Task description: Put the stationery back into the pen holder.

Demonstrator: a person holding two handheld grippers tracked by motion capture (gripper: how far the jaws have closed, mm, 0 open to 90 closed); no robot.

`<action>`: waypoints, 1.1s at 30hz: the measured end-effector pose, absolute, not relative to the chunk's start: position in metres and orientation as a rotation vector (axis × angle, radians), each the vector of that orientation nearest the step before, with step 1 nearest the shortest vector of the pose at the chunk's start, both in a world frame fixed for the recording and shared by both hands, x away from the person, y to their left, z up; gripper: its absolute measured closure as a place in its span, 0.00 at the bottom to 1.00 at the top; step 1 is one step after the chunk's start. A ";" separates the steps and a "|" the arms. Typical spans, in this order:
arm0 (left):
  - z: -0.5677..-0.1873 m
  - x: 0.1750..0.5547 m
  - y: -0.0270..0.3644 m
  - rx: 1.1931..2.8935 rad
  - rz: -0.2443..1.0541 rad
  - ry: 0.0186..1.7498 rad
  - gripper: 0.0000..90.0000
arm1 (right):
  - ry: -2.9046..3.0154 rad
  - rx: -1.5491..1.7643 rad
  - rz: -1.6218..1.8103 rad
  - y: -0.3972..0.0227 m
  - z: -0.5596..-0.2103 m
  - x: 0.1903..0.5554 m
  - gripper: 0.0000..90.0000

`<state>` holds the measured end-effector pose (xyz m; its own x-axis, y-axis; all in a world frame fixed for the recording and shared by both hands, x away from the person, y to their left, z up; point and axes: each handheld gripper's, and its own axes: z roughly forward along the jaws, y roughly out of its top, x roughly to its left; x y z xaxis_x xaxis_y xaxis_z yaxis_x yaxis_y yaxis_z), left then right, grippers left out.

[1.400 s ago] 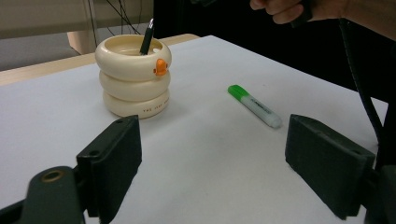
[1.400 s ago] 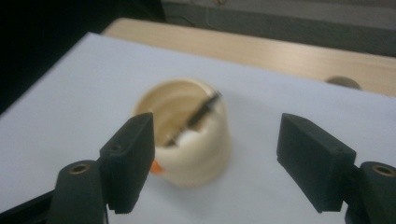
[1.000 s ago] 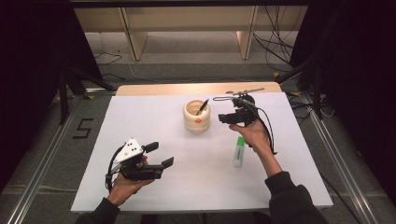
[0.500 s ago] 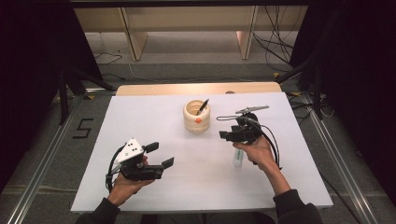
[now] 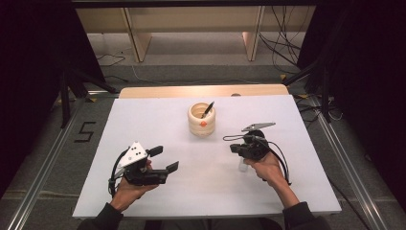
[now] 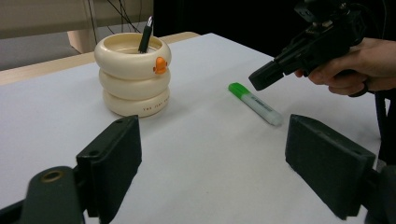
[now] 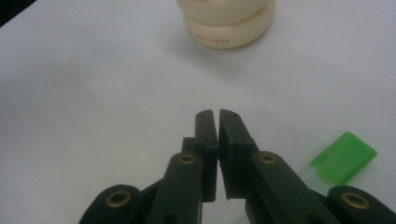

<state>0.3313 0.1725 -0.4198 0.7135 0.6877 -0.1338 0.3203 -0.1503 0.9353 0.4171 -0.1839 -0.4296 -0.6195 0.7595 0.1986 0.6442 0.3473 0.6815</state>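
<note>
Plainly, the green-capped highlighter pen with the pale translucent barrel (image 6: 255, 103) is seen lying flat on the white table cover (image 5: 158, 120), well apart from the cream ring-stacked pen holder with the small orange beak (image 5: 201, 120), in which a black pen (image 5: 207, 109) is stood at a slant. In the left gripper view its long axis is seen running from the green cap, on the holder's side, to the pale end nearer the person. In the high view only that pale end (image 5: 243, 166) is glimpsed, just under the right gripper (image 5: 233, 148), so this is the nearer tool by far. In the right gripper view the green cap (image 7: 344, 157) is found low and to the right of the black jaws, beside them rather than between them. The right jaws have just been closing and are now pressed together with nothing held; an earlier picture shows them wider. The left gripper (image 5: 166, 159) is held low at the near left of the cover, well apart from the highlighter, with its jaws spread wide and empty. It is judged that, before any grasp, the right jaws would have to be reopened and shifted sideways across the barrel, so that the pen's length is crossed rather than followed.
</note>
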 end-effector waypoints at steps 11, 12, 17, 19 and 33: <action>-0.419 0.331 0.173 1.746 0.390 0.801 0.20 | 2.516 1.224 1.002 -0.177 -0.440 0.410 1.00; -0.419 0.331 0.173 1.746 0.391 0.800 0.20 | 2.521 1.224 0.987 -0.176 -0.441 0.409 1.00; -0.419 0.331 0.173 1.746 0.391 0.799 0.20 | 2.550 1.228 0.904 -0.178 -0.451 0.409 1.00; -0.419 0.331 0.173 1.746 0.391 0.798 0.20 | 2.556 1.242 0.892 -0.180 -0.454 0.409 1.00; -0.419 0.331 0.173 1.746 0.390 0.801 0.20 | 2.600 1.227 0.788 -0.186 -0.465 0.402 1.00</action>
<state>0.3308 0.1732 -0.4194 0.7150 0.6863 -0.1331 0.3179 -0.1496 0.9363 0.4018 -0.1860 -0.4652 -0.6502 0.7559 0.0766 0.6712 0.5243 0.5240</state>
